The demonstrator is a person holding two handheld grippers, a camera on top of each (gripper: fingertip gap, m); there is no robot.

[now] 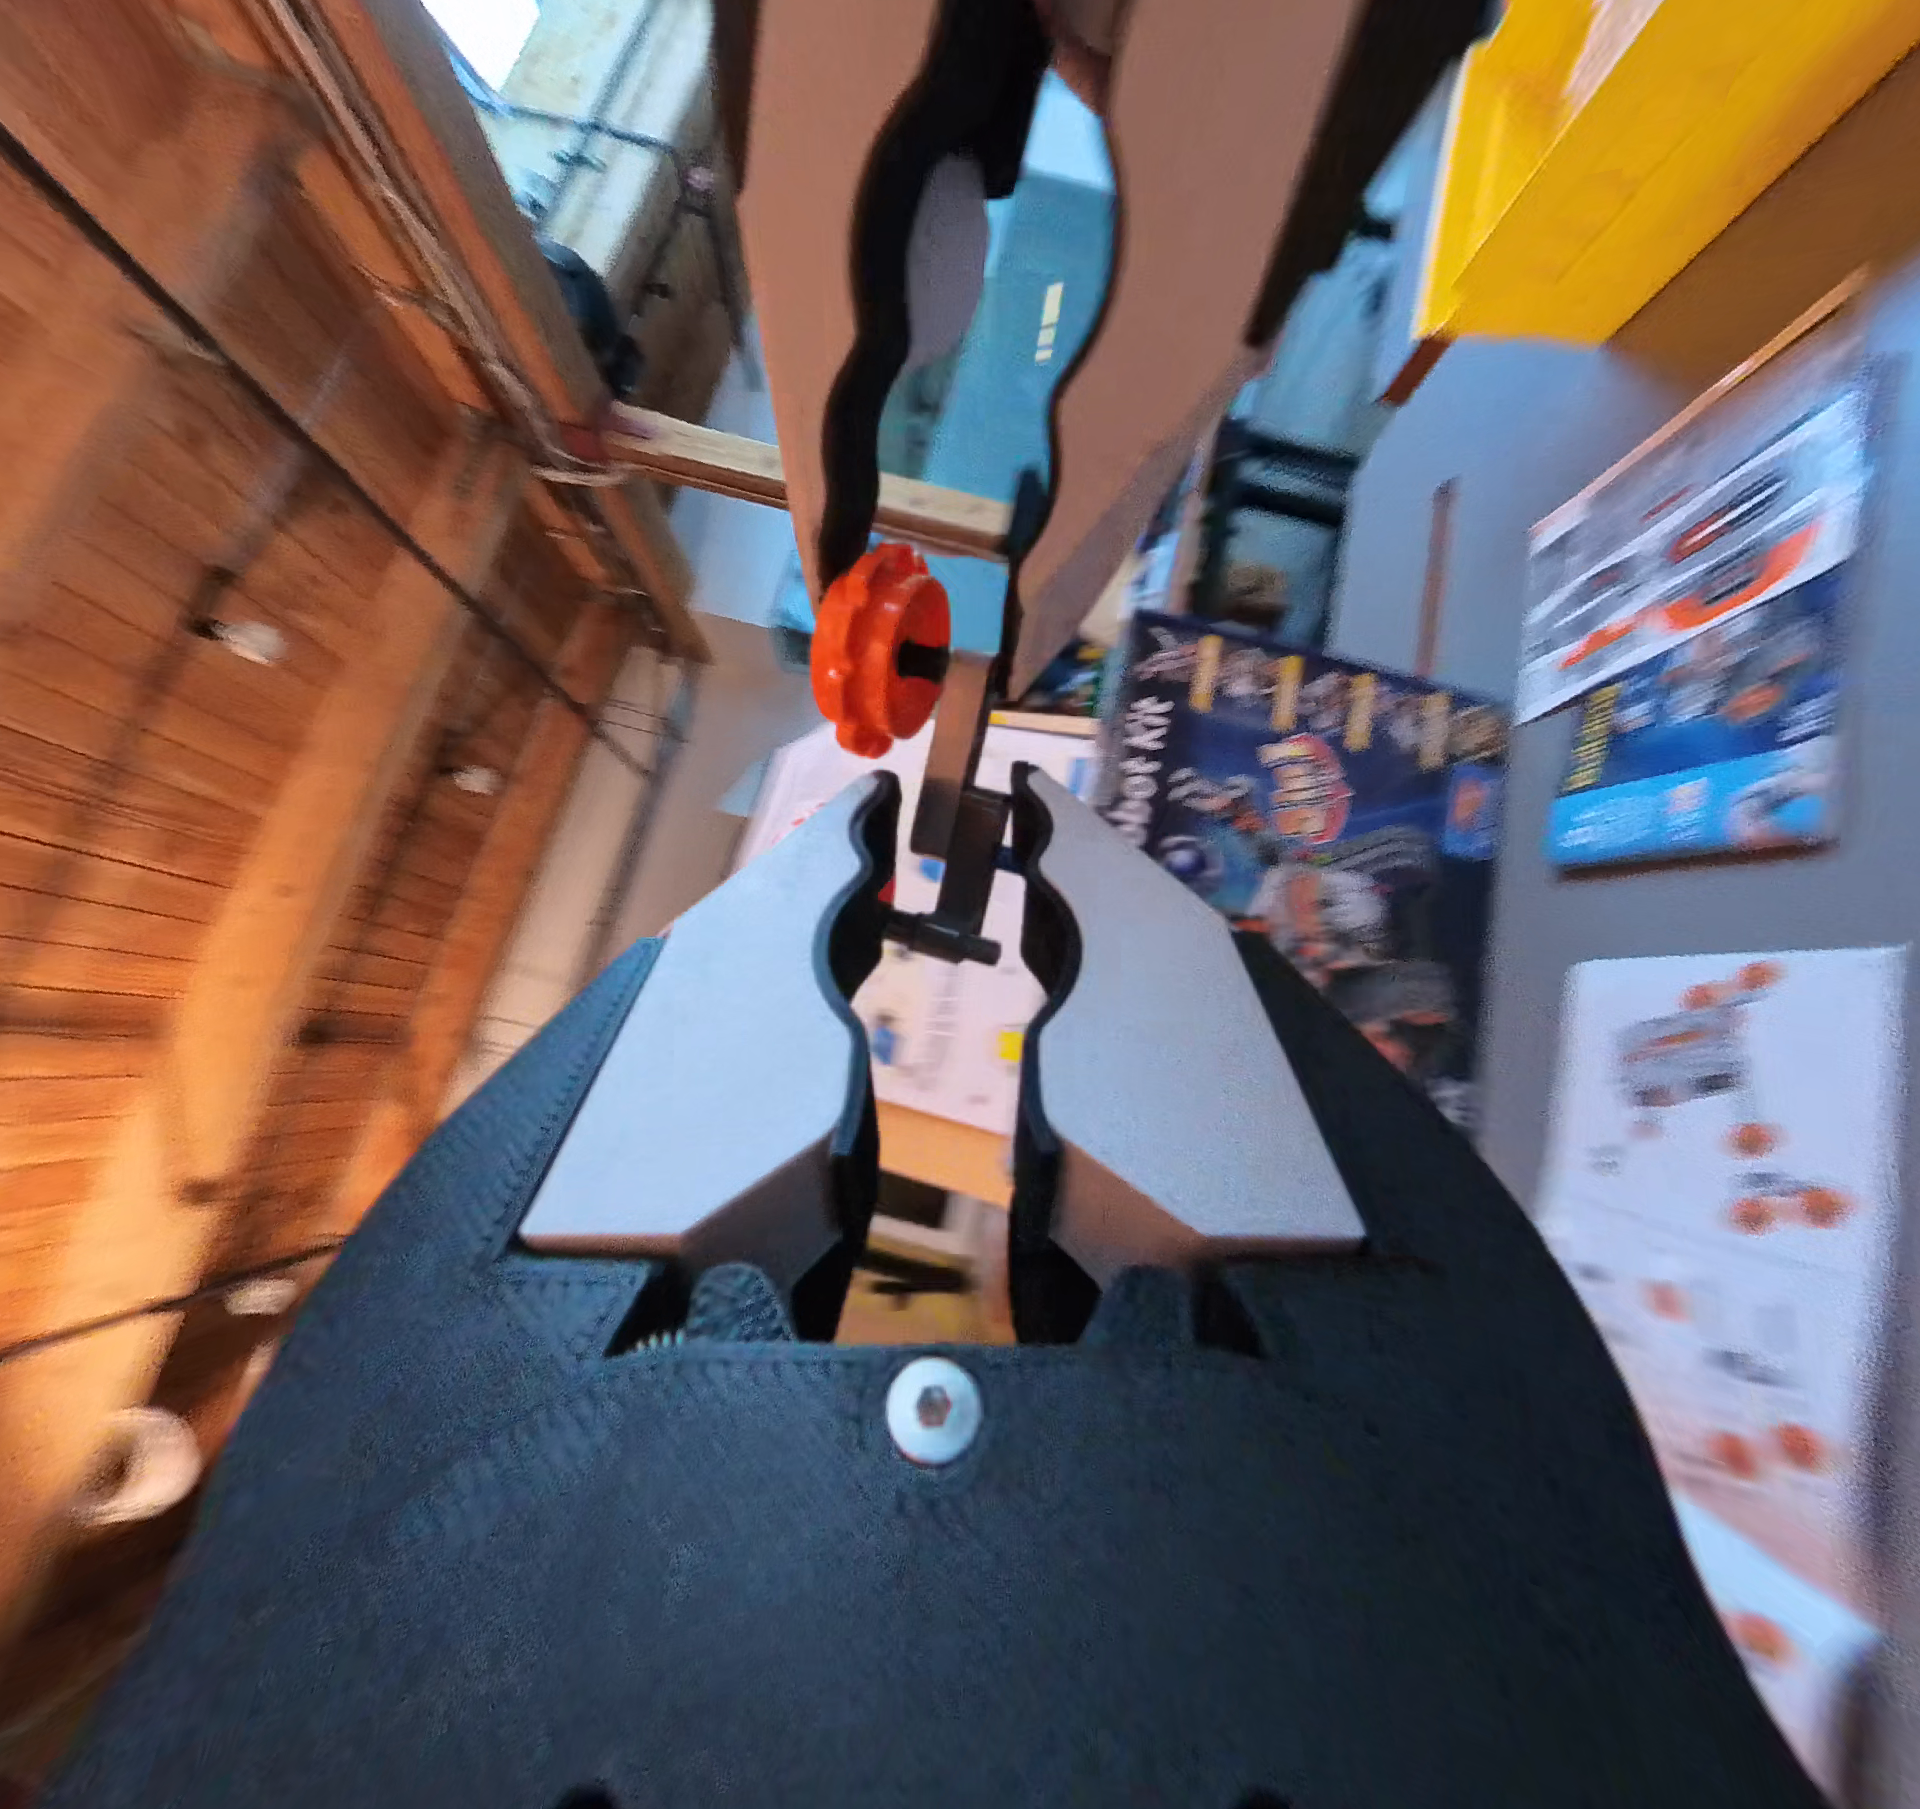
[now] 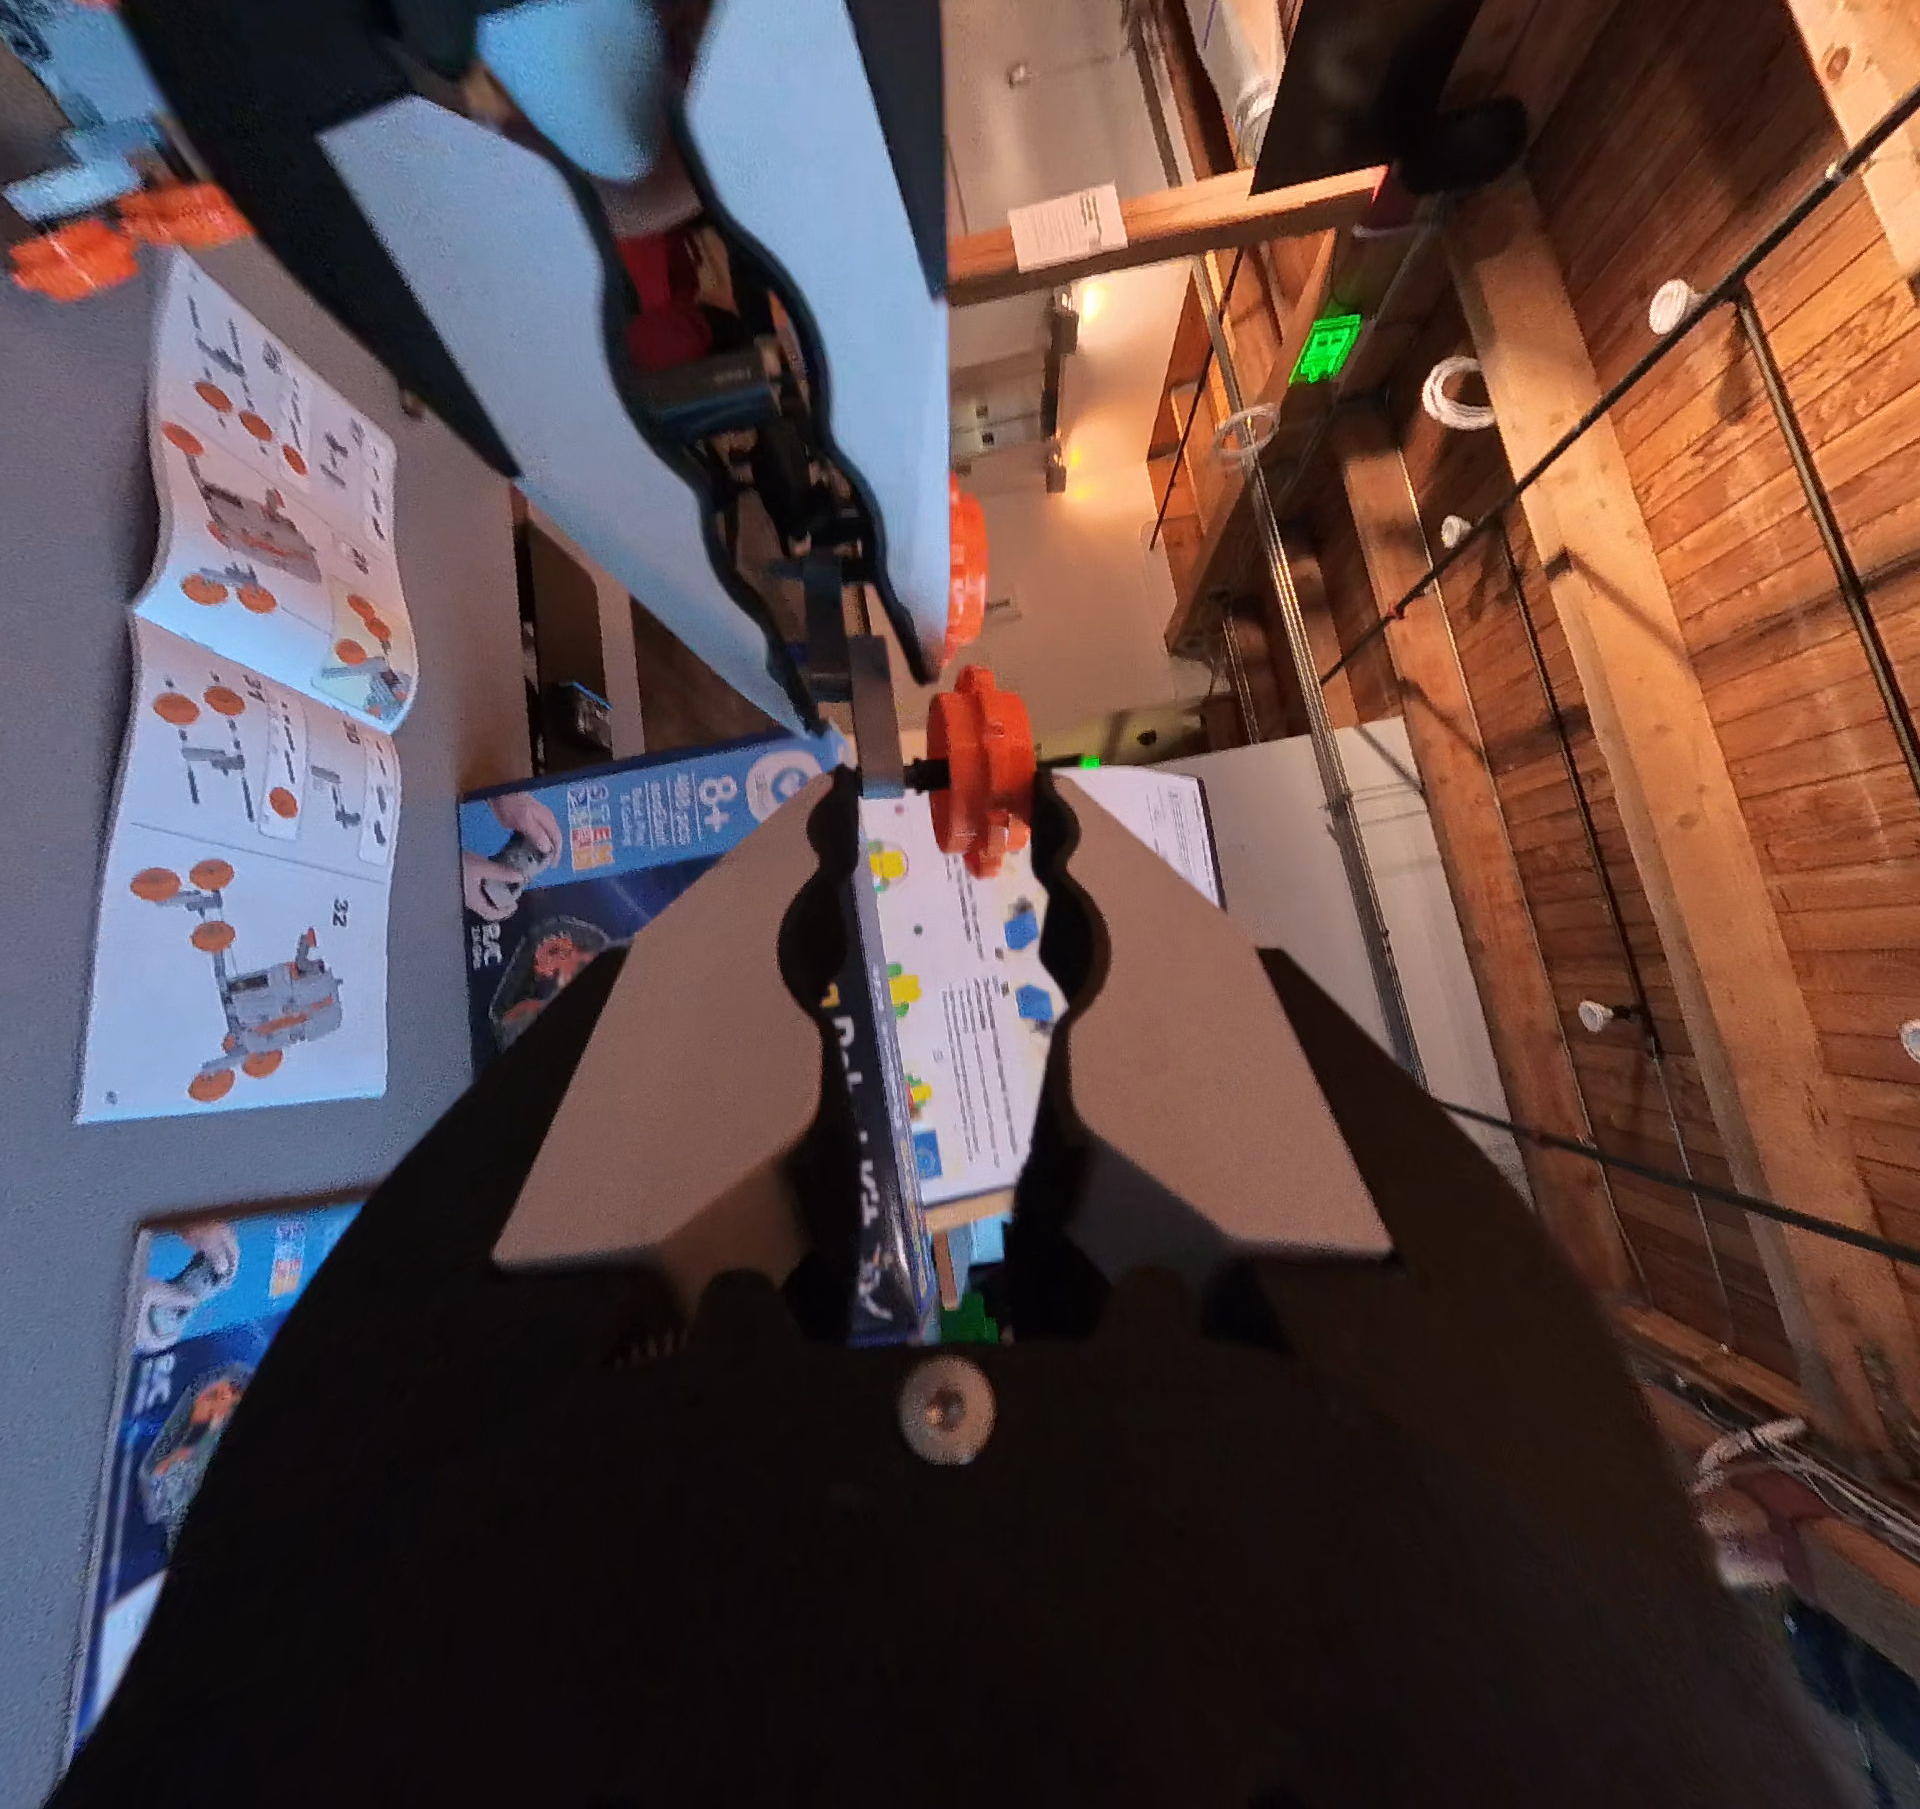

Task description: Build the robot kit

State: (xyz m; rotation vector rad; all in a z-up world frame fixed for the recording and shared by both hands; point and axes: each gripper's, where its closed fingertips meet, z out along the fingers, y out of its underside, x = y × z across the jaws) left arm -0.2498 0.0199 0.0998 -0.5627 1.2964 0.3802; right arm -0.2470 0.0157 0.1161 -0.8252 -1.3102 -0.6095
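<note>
Wood-plank walls, grey table (image 2: 62,616) with booklets. Both grippers meet mid-air: left gripper (image 1: 951,798) pinches a grey beam (image 1: 961,824), right gripper (image 2: 940,788) barely nips the orange wheel (image 2: 977,767), which might slip off.

wrist views face each other closely, seemingly sharing orange wheel (image 1: 881,663).

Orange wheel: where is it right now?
The orange wheel is held up between the two grippers' tips, on a black pin through a grey beam; right wrist view shows it just ahead of that gripper's tips.
</note>
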